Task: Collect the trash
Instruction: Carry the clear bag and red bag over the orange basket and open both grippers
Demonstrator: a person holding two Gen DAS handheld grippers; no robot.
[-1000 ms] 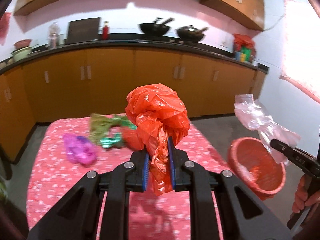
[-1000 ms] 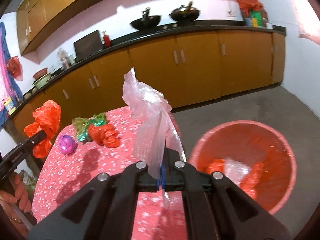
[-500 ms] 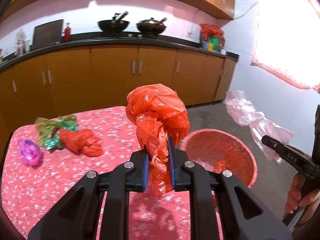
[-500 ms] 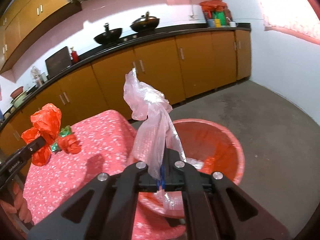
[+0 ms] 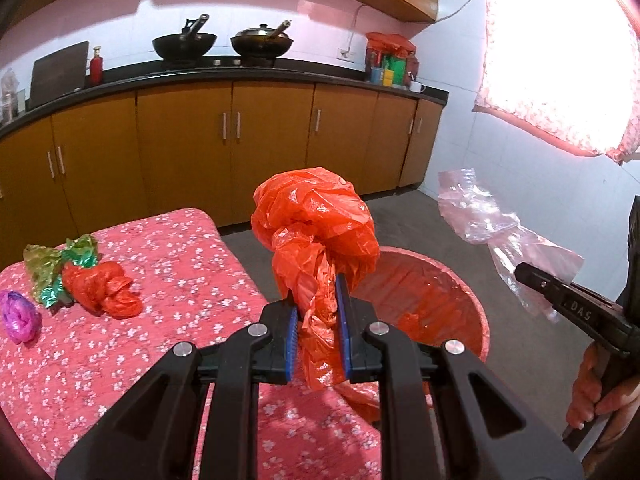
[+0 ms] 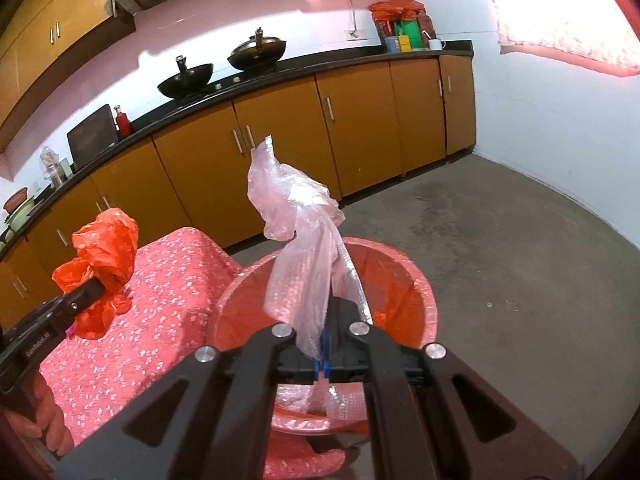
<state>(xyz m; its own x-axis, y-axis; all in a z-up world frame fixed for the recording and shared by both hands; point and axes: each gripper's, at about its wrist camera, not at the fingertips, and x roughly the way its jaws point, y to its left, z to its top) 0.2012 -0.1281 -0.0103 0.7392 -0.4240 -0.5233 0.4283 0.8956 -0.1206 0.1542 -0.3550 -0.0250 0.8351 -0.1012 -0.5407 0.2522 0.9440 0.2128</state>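
Clamping the crumpled orange bag [image 5: 316, 220], the left gripper [image 5: 316, 312] holds it beside the red bin [image 6: 424, 288]; right gripper [image 6: 322, 360] pinches the clear bag [image 6: 296, 216] above it; both look light, soft, slippery; grip bunched folds.

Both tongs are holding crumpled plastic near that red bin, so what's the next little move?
Probably open the right tongs: their clear bag already hangs over the bin, while the orange bag in the left tongs seems short of its rim.
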